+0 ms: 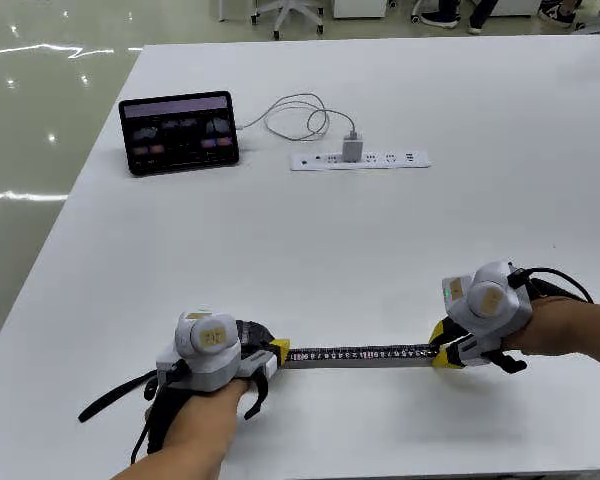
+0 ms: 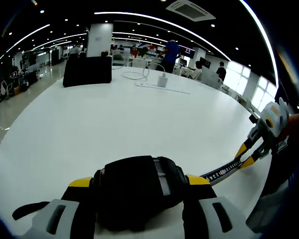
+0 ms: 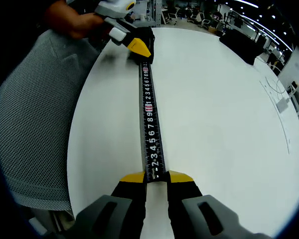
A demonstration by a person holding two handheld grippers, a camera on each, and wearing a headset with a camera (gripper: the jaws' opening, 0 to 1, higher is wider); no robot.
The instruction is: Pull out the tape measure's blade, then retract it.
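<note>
Black tape measure case [image 2: 137, 199] sits clamped between the left gripper's [image 2: 139, 181] jaws near the table's [image 1: 380, 230] front edge. Its blade [image 3: 149, 124] lies pulled out flat along that edge, tip pinched by the right gripper [image 3: 156, 177]. Tablet [image 1: 179, 131] and power strip [image 1: 360, 159] sit toward the far edge.

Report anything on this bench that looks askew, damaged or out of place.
Nothing stands out. The black numbered blade runs straight and flat from the black tape measure case in the left gripper to the right gripper. The dark tablet and white power strip lie tidy beyond.
</note>
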